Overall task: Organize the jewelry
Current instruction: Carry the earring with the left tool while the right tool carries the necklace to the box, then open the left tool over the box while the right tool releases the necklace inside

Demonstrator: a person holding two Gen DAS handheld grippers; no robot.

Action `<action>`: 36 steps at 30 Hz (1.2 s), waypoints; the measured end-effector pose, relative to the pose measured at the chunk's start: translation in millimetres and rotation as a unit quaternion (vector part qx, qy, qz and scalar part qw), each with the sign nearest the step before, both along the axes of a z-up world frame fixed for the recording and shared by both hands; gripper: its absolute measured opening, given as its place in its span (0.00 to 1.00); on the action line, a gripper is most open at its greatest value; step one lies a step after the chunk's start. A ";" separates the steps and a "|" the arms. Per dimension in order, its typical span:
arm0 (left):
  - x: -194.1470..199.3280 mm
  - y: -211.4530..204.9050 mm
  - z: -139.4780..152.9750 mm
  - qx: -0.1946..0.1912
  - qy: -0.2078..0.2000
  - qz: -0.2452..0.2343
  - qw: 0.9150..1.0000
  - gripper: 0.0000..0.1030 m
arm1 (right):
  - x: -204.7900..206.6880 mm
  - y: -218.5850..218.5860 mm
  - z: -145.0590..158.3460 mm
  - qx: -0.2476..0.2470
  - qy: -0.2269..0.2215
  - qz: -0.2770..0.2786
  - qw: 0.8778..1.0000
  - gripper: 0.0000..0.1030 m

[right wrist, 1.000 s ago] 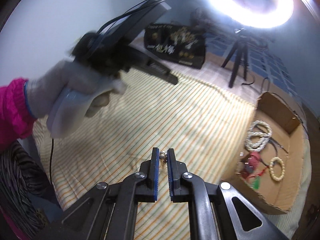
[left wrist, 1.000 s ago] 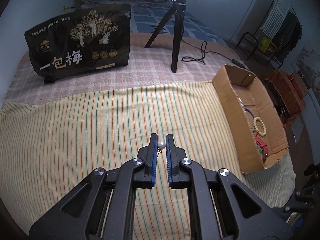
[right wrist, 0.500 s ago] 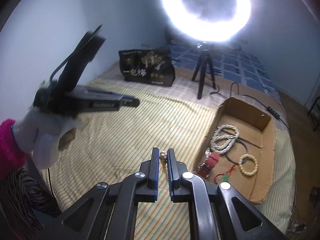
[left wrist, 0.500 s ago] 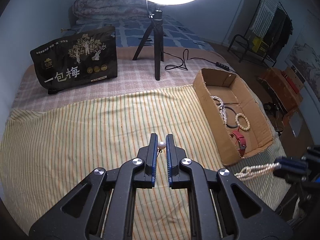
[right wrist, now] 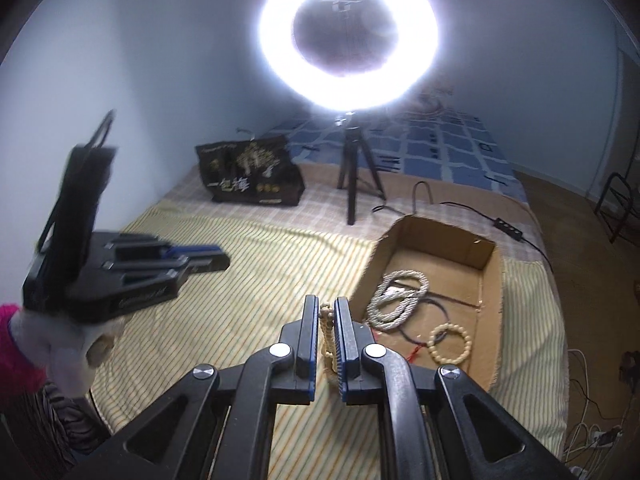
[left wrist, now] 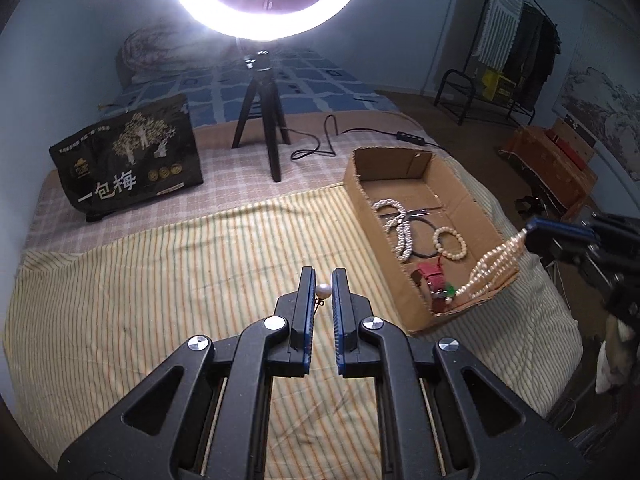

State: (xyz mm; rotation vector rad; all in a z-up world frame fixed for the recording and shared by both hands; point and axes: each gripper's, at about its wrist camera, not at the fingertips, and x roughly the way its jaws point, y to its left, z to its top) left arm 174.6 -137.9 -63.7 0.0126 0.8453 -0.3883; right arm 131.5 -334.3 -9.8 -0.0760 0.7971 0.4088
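My left gripper (left wrist: 322, 280) is shut on a pearl earring (left wrist: 323, 290), held above the striped cloth (left wrist: 160, 280). My right gripper (right wrist: 325, 307) is shut on a pearl strand necklace (right wrist: 327, 330). In the left wrist view the right gripper (left wrist: 532, 227) is at the right, and the necklace (left wrist: 490, 264) hangs from it over the near right corner of the cardboard box (left wrist: 362, 216). The box (right wrist: 490, 280) holds a coiled pearl necklace (right wrist: 396, 294), a bead bracelet (right wrist: 448, 344), a black cord and a red item (left wrist: 432, 276).
A ring light on a tripod (left wrist: 264, 120) stands behind the cloth, with its cable (left wrist: 360, 132) trailing right. A black printed bag (left wrist: 128, 160) stands at the back left. The bed edge drops off to the right of the box.
Both grippers have risen and tilted up, so more of the room shows. My right gripper has carried the pearl strand towards the box, and it now hangs over the box's near corner.
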 end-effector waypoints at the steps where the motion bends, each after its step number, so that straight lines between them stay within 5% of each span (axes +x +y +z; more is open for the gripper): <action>1: -1.4 -3.5 1.1 0.000 -0.002 -0.005 1.000 0.06 | 3.6 -4.5 0.5 0.002 0.000 -0.006 1.000 0.05; 17: -14.8 -85.9 0.3 -0.009 -0.006 -0.080 0.997 0.06 | 72.5 -71.5 -8.4 -0.002 -0.001 -0.097 0.995 0.05; 36: -4.1 -131.8 -12.7 -0.005 0.000 -0.105 0.994 0.06 | 127.0 -94.1 -34.8 -0.004 0.015 -0.123 0.992 0.05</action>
